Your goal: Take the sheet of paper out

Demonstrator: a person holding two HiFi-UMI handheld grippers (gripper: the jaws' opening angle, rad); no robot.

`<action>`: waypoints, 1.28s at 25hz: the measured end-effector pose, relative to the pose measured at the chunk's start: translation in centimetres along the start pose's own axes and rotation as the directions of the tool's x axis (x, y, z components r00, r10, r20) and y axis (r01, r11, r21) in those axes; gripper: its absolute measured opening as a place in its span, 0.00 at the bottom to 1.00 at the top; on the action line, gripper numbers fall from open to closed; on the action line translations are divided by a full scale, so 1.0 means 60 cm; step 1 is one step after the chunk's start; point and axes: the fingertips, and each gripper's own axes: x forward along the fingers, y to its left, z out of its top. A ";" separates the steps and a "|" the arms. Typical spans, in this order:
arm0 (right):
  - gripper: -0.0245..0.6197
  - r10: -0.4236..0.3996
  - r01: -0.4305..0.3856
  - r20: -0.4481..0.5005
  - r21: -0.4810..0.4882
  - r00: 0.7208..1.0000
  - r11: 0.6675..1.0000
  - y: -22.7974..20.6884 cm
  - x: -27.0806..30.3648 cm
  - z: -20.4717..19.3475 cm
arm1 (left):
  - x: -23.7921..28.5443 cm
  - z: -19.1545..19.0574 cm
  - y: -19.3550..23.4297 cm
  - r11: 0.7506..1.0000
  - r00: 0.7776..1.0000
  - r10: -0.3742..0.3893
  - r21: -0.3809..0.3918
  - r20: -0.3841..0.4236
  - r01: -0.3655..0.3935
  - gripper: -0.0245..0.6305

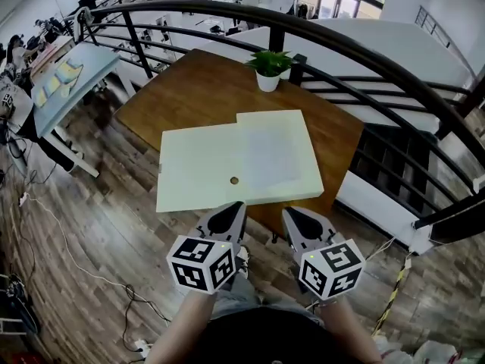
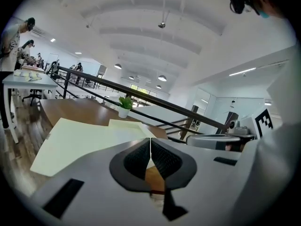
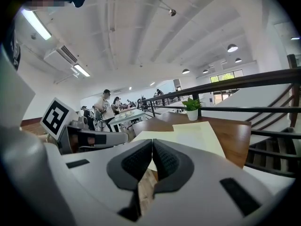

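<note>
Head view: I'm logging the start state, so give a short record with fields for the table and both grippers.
table: wood, railing behind
folder: pale, flat, two panels, right over left
paper: lighter sheet on right panel
plant: white pot, far edge
left gripper: shut, empty, by near edge
right gripper: shut, empty, by near edge

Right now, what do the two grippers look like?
The left gripper and the right gripper look alike. Each has a light grey shell that narrows to a point, with black ribbed pads inside. Each carries a white cube with black square markers and a small green light.
</note>
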 end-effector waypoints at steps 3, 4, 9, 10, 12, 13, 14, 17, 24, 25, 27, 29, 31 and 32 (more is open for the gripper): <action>0.08 -0.010 0.010 -0.014 0.008 1.000 1.000 -0.012 0.063 0.021 | 0.041 0.035 0.045 1.000 1.000 -0.019 0.012 -0.017 0.019 0.07; 0.08 -0.014 0.014 -0.017 0.008 1.000 1.000 -0.016 0.082 0.027 | 0.053 0.044 0.059 1.000 0.999 -0.025 0.013 -0.022 0.025 0.07; 0.08 -0.041 0.042 -0.019 0.011 0.999 0.999 -0.043 0.163 0.056 | 0.106 0.069 0.123 0.998 0.997 -0.053 0.024 -0.063 0.055 0.07; 0.08 -0.043 0.043 -0.022 0.013 0.999 0.999 -0.047 0.178 0.059 | 0.115 0.071 0.135 0.998 0.996 -0.056 0.021 -0.071 0.058 0.07; 0.08 -0.046 0.046 -0.027 0.014 0.999 0.999 -0.053 0.202 0.066 | 0.131 0.076 0.154 0.998 0.995 -0.062 0.013 -0.082 0.063 0.07; 0.08 -0.050 0.050 -0.028 0.014 0.998 0.999 -0.057 0.210 0.070 | 0.140 0.079 0.161 0.998 0.994 -0.065 0.009 -0.086 0.066 0.07; 0.08 -0.055 0.056 -0.029 0.014 0.998 0.998 -0.061 0.216 0.073 | 0.148 0.081 0.167 0.998 0.993 -0.069 0.006 -0.091 0.070 0.07; 0.08 -0.072 0.073 -0.033 0.022 0.997 0.997 -0.074 0.226 0.081 | 0.170 0.088 0.175 0.996 0.991 -0.084 -0.003 -0.105 0.084 0.07; 0.08 -0.094 0.096 -0.040 0.050 0.995 0.994 -0.102 0.230 0.087 | 0.202 0.084 0.167 0.994 0.984 -0.110 -0.011 -0.138 0.110 0.07; 0.08 -0.093 0.095 -0.041 0.053 0.995 0.994 -0.105 0.231 0.088 | 0.205 0.082 0.163 0.994 0.983 -0.113 -0.011 -0.145 0.112 0.07; 0.08 -0.085 0.088 -0.042 0.056 0.995 0.995 -0.109 0.236 0.092 | 0.209 0.079 0.159 0.993 0.981 -0.115 -0.014 -0.159 0.114 0.07; 0.08 -0.067 0.070 -0.047 0.055 0.997 0.996 -0.109 0.243 0.093 | 0.211 0.075 0.158 0.994 0.980 -0.109 -0.020 -0.169 0.107 0.07; 0.08 -0.051 0.054 -0.054 0.054 0.997 0.997 -0.110 0.246 0.092 | 0.214 0.070 0.157 0.995 0.979 -0.101 -0.021 -0.179 0.099 0.07; 0.08 -0.047 0.050 -0.057 0.054 0.997 0.997 -0.112 0.248 0.090 | 0.217 0.067 0.157 0.995 0.978 -0.097 -0.020 -0.183 0.095 0.07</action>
